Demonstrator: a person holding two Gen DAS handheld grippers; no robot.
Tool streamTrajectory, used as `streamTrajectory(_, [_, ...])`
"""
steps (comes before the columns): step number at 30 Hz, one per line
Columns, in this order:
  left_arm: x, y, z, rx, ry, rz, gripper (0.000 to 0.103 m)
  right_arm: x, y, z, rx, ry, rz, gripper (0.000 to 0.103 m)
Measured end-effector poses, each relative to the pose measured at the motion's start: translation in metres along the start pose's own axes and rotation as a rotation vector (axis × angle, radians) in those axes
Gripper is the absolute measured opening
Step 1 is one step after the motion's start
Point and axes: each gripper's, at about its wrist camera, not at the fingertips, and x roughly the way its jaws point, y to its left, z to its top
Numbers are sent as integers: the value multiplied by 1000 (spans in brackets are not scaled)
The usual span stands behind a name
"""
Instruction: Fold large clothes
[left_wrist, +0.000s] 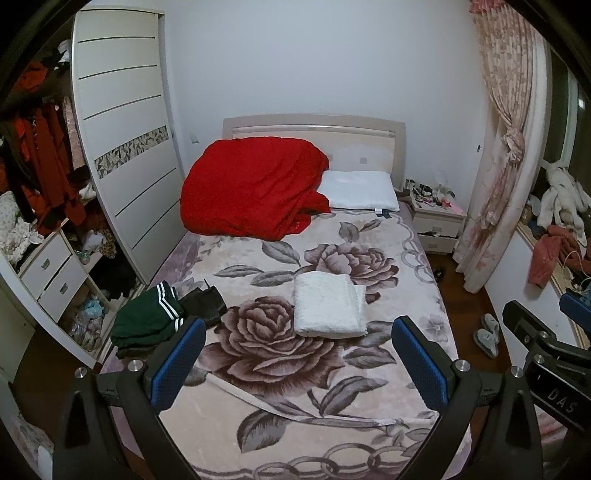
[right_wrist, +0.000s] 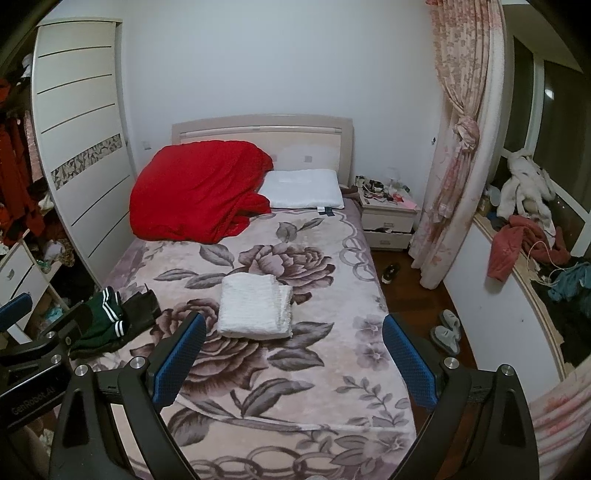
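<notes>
Left wrist view: both grippers' jaws gape empty; white garment lies folded at centre; green garment, lower left, seems next.

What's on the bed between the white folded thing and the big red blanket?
Nothing but bare flowered bedspread between the white folded cloth and the red blanket; both views show it.

Pinkish bedspread printed with big brown-grey roses (chain-link border); plain white folded towel; bright red quilt; dark green garment with white stripes; blue gripper pads.
</notes>
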Motion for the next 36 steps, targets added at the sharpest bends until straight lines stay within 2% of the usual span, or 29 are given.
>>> streamTrajectory(36, [-6,2,-2,-11,-12,7,103,-9,7,-10,10,-10,-8,98])
